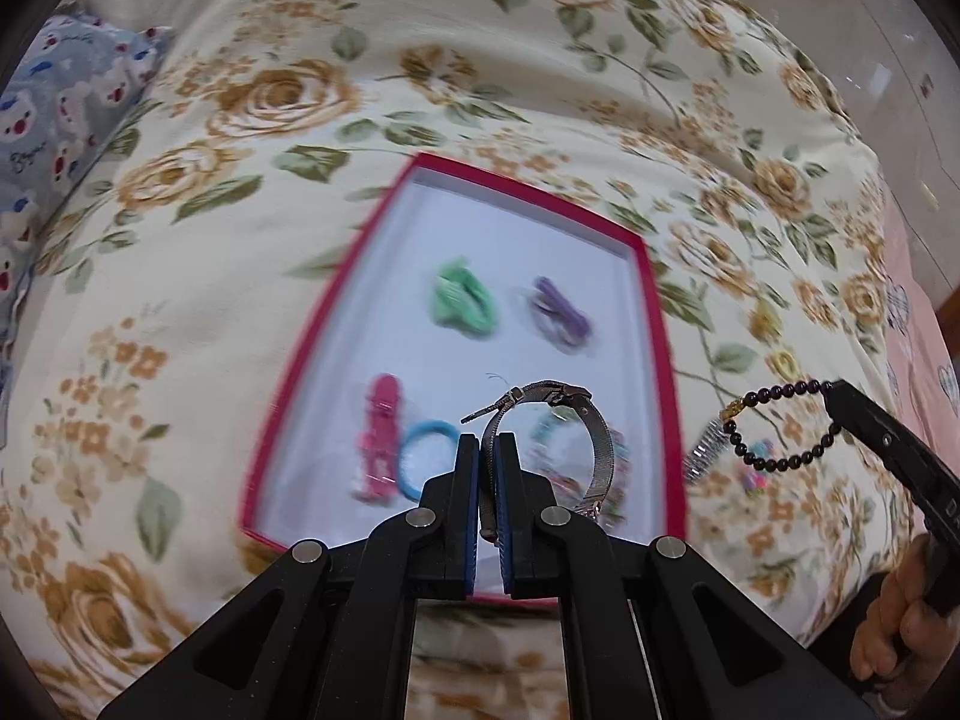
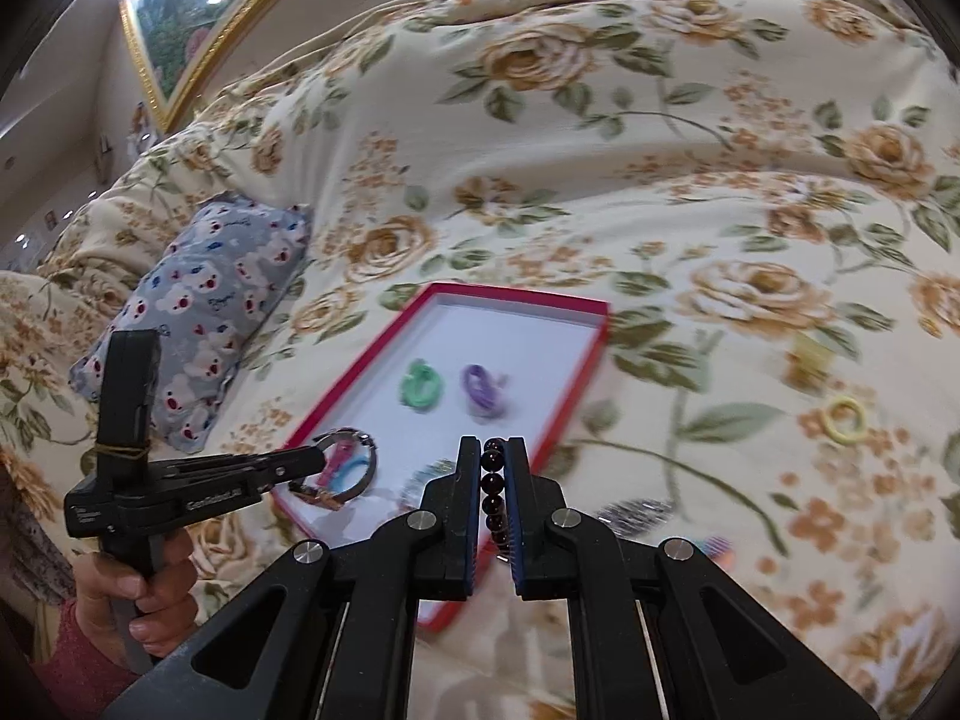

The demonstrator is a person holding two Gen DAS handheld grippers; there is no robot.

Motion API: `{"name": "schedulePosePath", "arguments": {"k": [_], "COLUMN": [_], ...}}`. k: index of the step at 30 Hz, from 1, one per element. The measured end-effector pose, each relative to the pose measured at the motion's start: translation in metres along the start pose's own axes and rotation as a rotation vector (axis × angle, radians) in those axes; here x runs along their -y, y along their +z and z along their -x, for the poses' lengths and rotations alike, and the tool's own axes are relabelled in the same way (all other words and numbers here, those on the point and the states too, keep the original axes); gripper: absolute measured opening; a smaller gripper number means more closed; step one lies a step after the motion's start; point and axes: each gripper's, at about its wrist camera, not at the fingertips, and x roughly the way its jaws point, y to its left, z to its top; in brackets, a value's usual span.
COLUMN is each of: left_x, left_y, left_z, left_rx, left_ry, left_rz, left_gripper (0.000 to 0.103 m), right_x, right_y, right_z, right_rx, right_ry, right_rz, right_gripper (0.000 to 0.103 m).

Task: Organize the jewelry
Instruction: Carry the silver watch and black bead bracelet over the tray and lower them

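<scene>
Pillow (image 2: pixel 198 312), blue bear print: far left of both tools, on the quilt (image 1: pixel 240 240), off the work area. Tray (image 1: pixel 651 324), red rim, white floor: directly ahead of and below the left gripper (image 1: pixel 489 450), ahead-left of the right gripper (image 2: pixel 493 450). Tray contents, left to right: pink clip (image 1: pixel 378 438) and blue ring (image 1: pixel 426 459) just left of the left tool's tips; green tie (image 1: pixel 465 297) and purple tie (image 1: pixel 561 312) farther ahead; a beaded piece, blurred, behind the held watch. Left gripper: jaws closed on the mesh band of a watch (image 1: pixel 558 420), its loop standing up and right of the tips, over the tray's near end. Right gripper: jaws clamped on a bead bracelet (image 1: pixel 774 426), dark beads seen stacked between the pads; loop hangs just outside the tray's right rim. Loose on the quilt right of the tray: silver comb-like piece (image 1: pixel 705 450), small multicoloured item (too blurred to name), yellow ring (image 2: pixel 846 417). Handling note, as judgement: both pieces appear bound for the tray. Lower the watch onto bare white floor clear of the blue ring before parting the jaws; carry the bracelet leftward over the rim, let the loop settle flat, then release, one tool at a time to avoid tangling.
</scene>
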Motion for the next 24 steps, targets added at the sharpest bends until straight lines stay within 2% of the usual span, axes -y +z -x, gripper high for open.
{"name": "schedulePosePath", "arguments": {"k": [13, 24], "left_x": [-0.028, -0.024], "left_y": [0.040, 0.057], "left_z": [-0.041, -0.086], "left_rx": [-0.011, -0.049], "left_ry": [0.062, 0.087], "left_rz": [0.049, 0.034], "left_gripper": [0.004, 0.004], "right_x": [-0.028, 0.001], "right_y": [0.005, -0.008], "right_z": [-0.064, -0.099], "right_rx": [-0.077, -0.151], "right_ry": [0.108, 0.039], "right_rz": [-0.008, -0.056], "right_gripper": [0.007, 0.007]}}
